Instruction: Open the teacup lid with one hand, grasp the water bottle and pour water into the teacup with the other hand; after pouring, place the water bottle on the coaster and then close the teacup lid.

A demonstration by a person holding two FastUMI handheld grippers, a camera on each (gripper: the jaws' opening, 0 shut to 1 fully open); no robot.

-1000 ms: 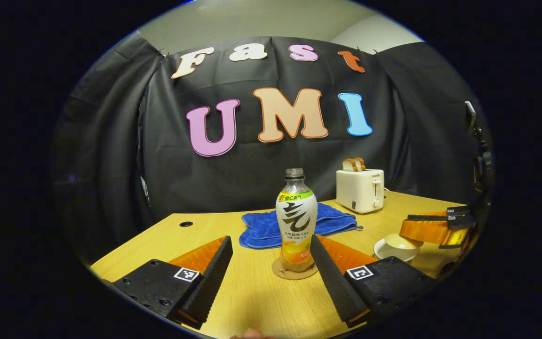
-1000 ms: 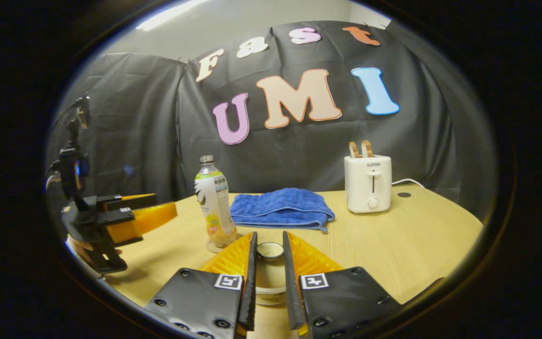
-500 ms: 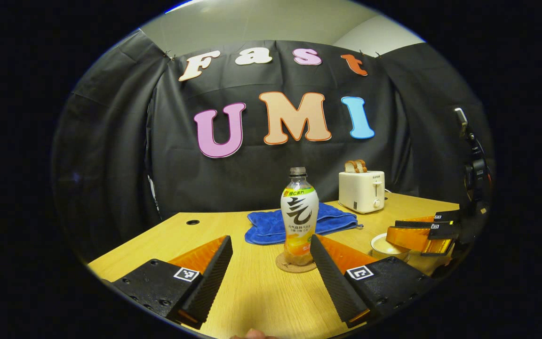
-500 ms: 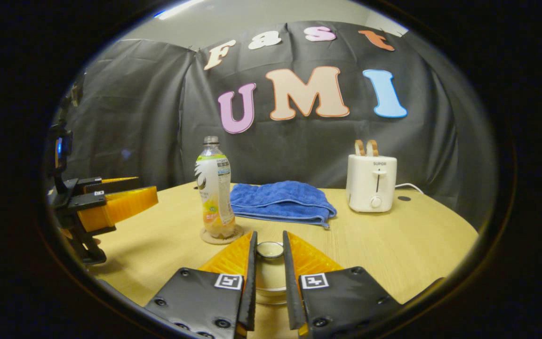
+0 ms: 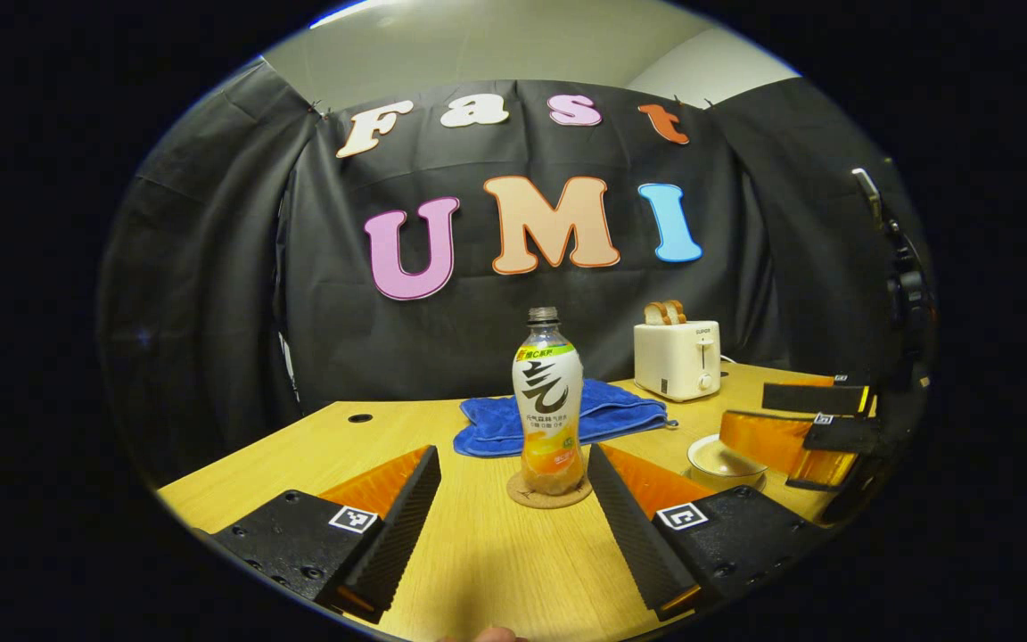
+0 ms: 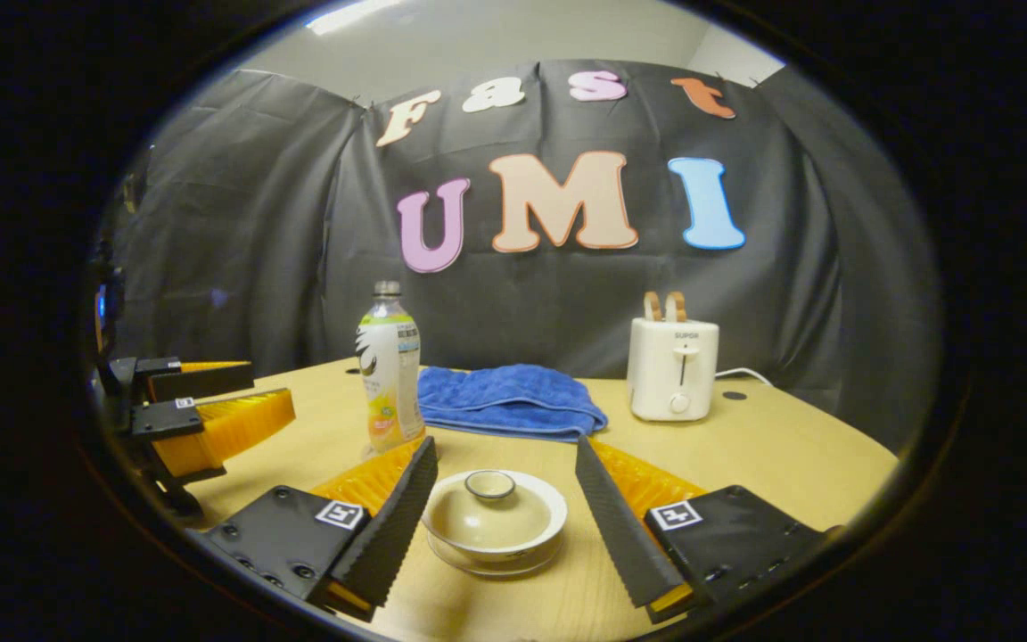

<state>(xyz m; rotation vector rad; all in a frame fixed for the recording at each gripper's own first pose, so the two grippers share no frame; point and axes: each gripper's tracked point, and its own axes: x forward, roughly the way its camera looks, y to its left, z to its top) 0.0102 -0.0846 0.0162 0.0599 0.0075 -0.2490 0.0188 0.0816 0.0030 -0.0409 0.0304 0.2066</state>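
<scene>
The plastic water bottle (image 5: 548, 401) stands upright on a round cork coaster (image 5: 549, 492), just beyond my left gripper (image 5: 512, 455), which is open and touches nothing. The cream teacup (image 6: 493, 526) sits on the table with its lid (image 6: 489, 506) resting on it. My right gripper (image 6: 505, 446) is open, one finger on each side of the cup, clear of the lid's knob. In the left gripper view the teacup (image 5: 726, 456) lies at the right under the right gripper (image 5: 745, 410). In the right gripper view the bottle (image 6: 389, 374) stands at the left, with the left gripper (image 6: 268, 388) farther left.
A folded blue towel (image 6: 509, 401) lies behind the cup and bottle. A white toaster (image 6: 672, 367) holding bread slices stands at the back right, its cord trailing off. The wooden table (image 6: 772, 446) has bare surface to the right of the cup.
My right gripper, earlier shut on the lid's knob, has opened and drawn back; the lid now rests on the cup. My left gripper has backed slightly away from the bottle.
</scene>
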